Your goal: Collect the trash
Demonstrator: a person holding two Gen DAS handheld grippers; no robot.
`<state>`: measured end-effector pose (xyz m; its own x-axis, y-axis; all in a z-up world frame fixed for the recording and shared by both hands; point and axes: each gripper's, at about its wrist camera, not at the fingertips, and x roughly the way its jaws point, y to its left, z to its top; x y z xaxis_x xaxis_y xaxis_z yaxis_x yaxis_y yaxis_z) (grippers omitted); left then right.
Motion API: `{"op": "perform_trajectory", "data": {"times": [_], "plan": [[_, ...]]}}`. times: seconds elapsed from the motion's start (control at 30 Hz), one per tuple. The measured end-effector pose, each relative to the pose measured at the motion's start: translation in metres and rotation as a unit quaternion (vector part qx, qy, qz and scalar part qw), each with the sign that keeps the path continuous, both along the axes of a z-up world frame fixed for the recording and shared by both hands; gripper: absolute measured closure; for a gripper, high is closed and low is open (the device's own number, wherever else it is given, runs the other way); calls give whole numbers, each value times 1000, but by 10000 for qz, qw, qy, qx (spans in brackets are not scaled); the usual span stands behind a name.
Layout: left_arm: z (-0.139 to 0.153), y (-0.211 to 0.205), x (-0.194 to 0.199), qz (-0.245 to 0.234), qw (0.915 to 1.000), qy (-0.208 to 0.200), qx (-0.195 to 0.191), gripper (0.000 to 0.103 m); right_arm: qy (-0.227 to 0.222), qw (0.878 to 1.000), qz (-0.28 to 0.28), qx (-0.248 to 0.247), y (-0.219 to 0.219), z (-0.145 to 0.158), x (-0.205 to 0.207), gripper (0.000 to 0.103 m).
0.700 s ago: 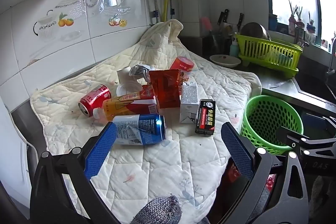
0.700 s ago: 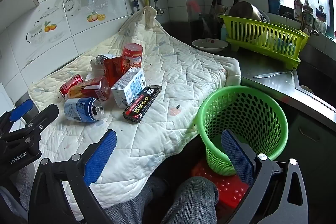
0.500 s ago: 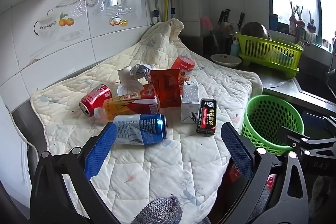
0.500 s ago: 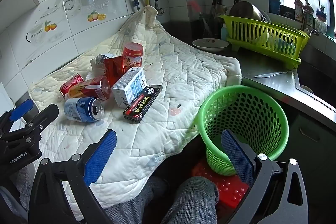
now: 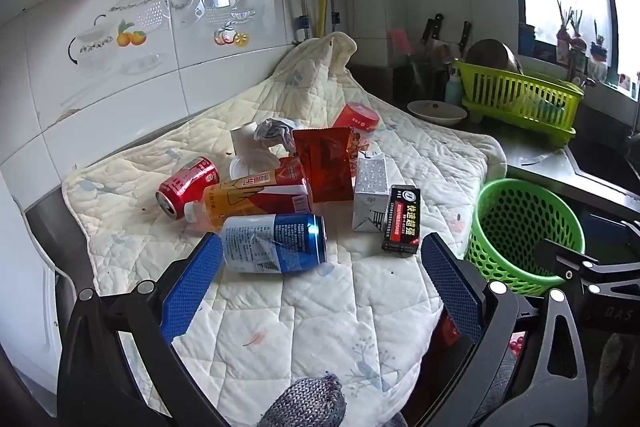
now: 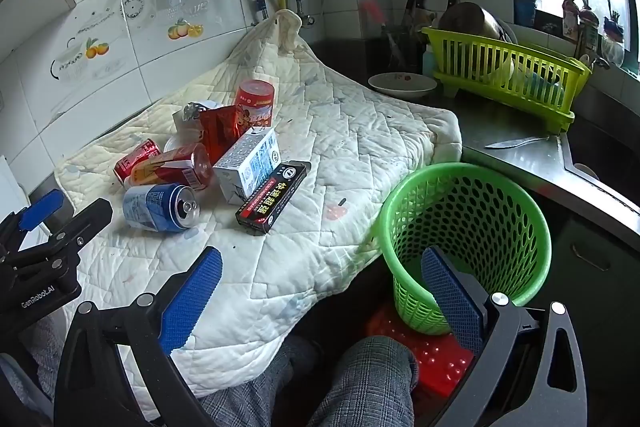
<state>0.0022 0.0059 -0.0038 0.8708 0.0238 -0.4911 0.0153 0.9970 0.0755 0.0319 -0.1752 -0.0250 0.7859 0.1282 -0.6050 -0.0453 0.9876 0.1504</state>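
While both tilt downward, left gripper [image 5: 320,279] and right gripper [image 6: 320,283] hold jaws wide, empty.

A home kitchen, shown by tiled walls [image 5: 168,39] decorated with teapots and fruit, a dish rack [image 5: 520,99], knives [image 5: 434,27], a steel bench [image 6: 532,163]

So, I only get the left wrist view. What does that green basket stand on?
Observer: The basket stands on a red studded block below the counter edge, beside the person's knee.
Operator: Anything in it?
Observer: No trash shows inside, though its bottom is hidden from here.
Operator: Is the blue can opened?
Observer: Yes, its top faces the right camera and the mouth is open.
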Motion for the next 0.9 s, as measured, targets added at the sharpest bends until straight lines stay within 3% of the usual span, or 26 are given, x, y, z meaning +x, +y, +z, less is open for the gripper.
{"op": "perform_trajectory", "data": {"times": [0.9], "plan": [[-7,8,8,35,9999,146,4,5,84,10000,49,-7,4,-5,6,6]]}}
